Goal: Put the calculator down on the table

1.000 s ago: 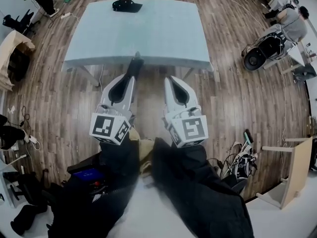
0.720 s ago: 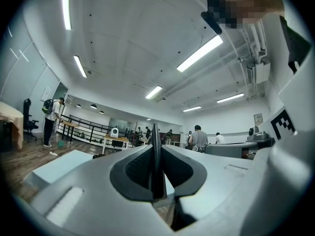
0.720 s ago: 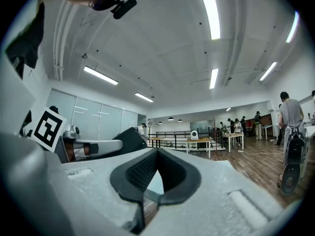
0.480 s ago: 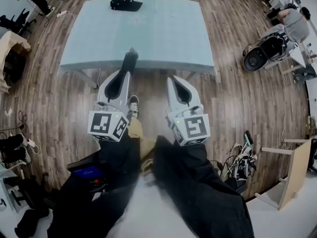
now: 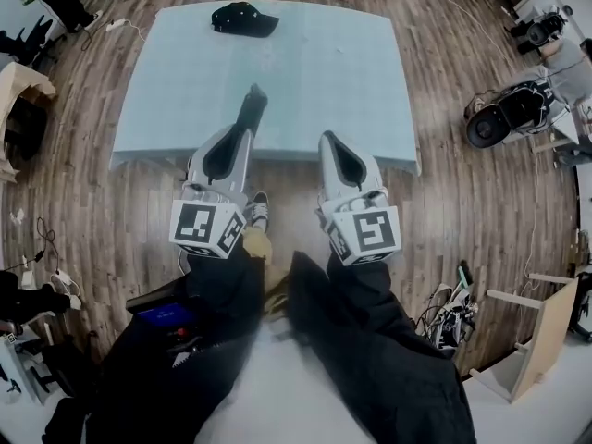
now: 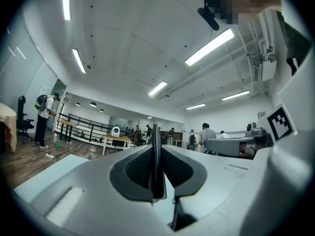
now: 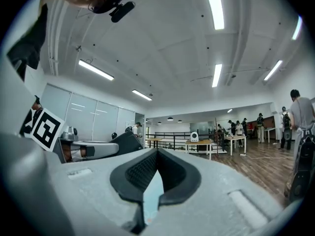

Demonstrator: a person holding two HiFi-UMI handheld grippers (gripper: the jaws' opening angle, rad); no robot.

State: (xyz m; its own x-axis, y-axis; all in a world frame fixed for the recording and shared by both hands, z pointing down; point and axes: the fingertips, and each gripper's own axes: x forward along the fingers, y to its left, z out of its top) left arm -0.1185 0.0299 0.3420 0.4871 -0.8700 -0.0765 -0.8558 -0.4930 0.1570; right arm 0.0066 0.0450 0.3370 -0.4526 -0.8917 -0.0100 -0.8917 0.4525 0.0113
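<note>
My left gripper (image 5: 242, 132) is shut on a slim dark calculator (image 5: 252, 107), which sticks out forward past the fingertips and hangs over the near part of the pale blue table (image 5: 324, 72). In the left gripper view the calculator (image 6: 155, 151) shows edge-on, clamped upright between the two dark pads. My right gripper (image 5: 331, 139) is level beside the left one at the table's near edge. Its jaws meet at the tips (image 7: 157, 151) with nothing between them.
A black cap (image 5: 242, 18) lies on the far side of the table. A person's dark trousers and a shoe (image 5: 257, 209) are below the grippers. A black machine (image 5: 504, 120), cables (image 5: 449, 314) and a wooden frame (image 5: 541, 333) stand on the wood floor at the right.
Both grippers have moved forward together toward the table. The calculator's far end was short of the near edge and is now over the tabletop. Neither grip has changed.
</note>
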